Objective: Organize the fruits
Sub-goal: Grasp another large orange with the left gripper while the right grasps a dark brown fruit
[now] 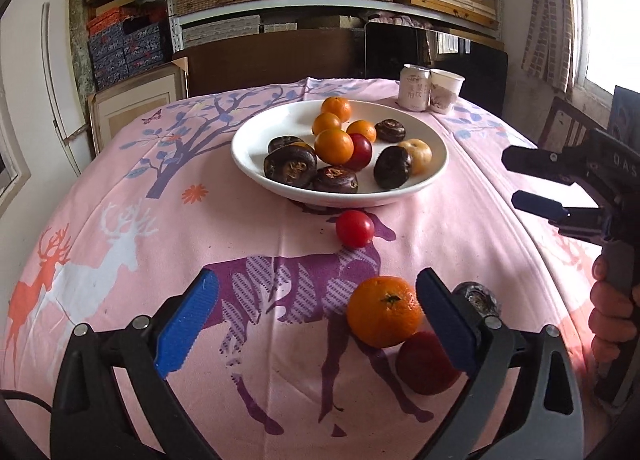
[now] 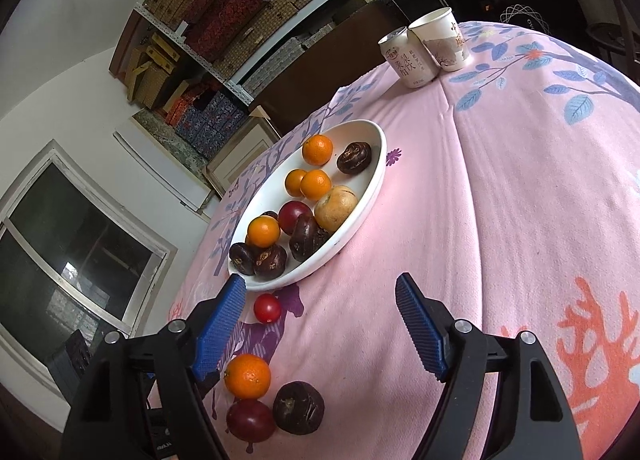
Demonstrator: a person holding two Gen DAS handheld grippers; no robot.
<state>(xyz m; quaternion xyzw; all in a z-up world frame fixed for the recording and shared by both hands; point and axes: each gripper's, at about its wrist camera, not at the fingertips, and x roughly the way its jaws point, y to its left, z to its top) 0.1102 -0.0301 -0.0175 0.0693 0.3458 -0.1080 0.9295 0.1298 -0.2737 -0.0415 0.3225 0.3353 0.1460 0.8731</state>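
A white plate point(image 1: 248, 164) point(image 2: 376, 180) holds several small oranges, dark brown fruits, a red one and a pale one. On the pink cloth in front of it lies a red cherry tomato point(image 1: 354, 228) point(image 2: 267, 308). Nearer are an orange point(image 1: 384, 311) point(image 2: 247, 376), a dark red fruit point(image 1: 426, 364) point(image 2: 250, 419) and a dark brown fruit point(image 1: 478, 296) point(image 2: 298, 407). My left gripper point(image 1: 318, 280) is open; the orange lies between its fingers, close to the right one. My right gripper point(image 2: 320, 282) point(image 1: 511, 178) is open and empty, off to the right of the plate.
A drink can point(image 1: 414, 88) point(image 2: 408, 58) and a paper cup point(image 1: 446, 90) point(image 2: 440, 40) stand at the table's far right edge. Shelves of boxes fill the wall behind. A hand point(image 1: 610, 316) holds the right gripper's handle.
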